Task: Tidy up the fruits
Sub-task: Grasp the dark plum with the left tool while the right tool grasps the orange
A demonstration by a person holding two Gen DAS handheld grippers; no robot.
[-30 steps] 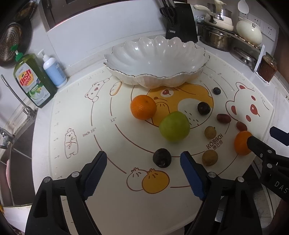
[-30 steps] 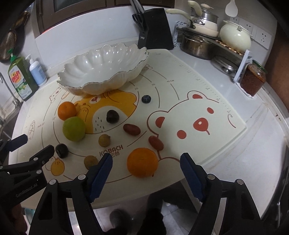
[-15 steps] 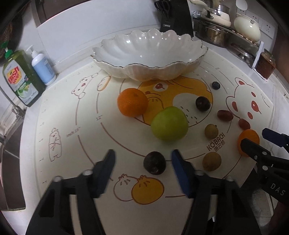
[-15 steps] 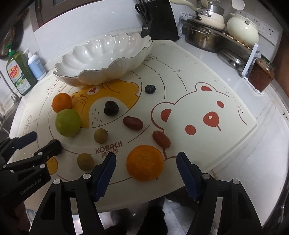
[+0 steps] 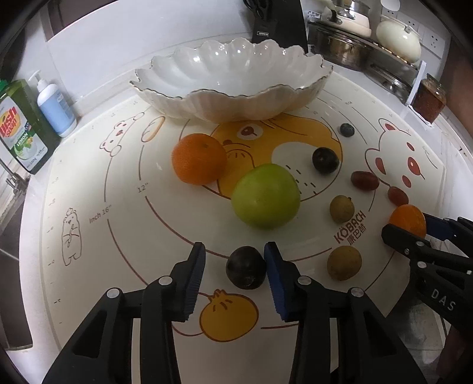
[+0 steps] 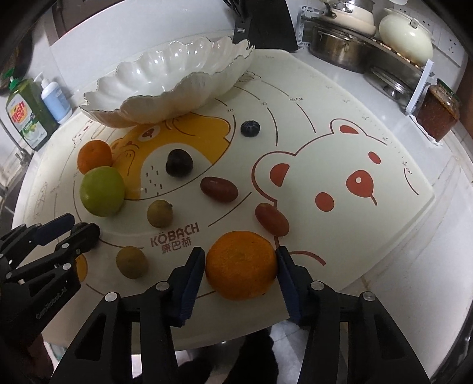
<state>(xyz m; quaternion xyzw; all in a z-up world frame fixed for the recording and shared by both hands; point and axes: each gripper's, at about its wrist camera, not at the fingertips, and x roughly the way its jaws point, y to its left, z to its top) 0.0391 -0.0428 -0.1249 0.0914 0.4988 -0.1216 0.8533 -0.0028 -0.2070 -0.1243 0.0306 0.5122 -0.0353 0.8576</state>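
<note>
A dark plum lies on the bear-print mat, between the closing jaws of my left gripper. The right pad touches the plum and the left pad stands a little clear. My right gripper is closing on an orange near the mat's front edge, with both pads against its sides. Loose on the mat are a second orange, a green apple, another dark plum, a blueberry, two red oval fruits and two brown longans. The white scalloped bowl behind them is empty.
Dish soap and a pump bottle stand at the back left by the sink. A knife block, pots and a red jar line the back right. The counter's front edge runs just below the mat.
Both grippers have come down toward the mat and narrowed their jaws. The left now brackets the dark plum. The right pads have closed in onto the orange.
</note>
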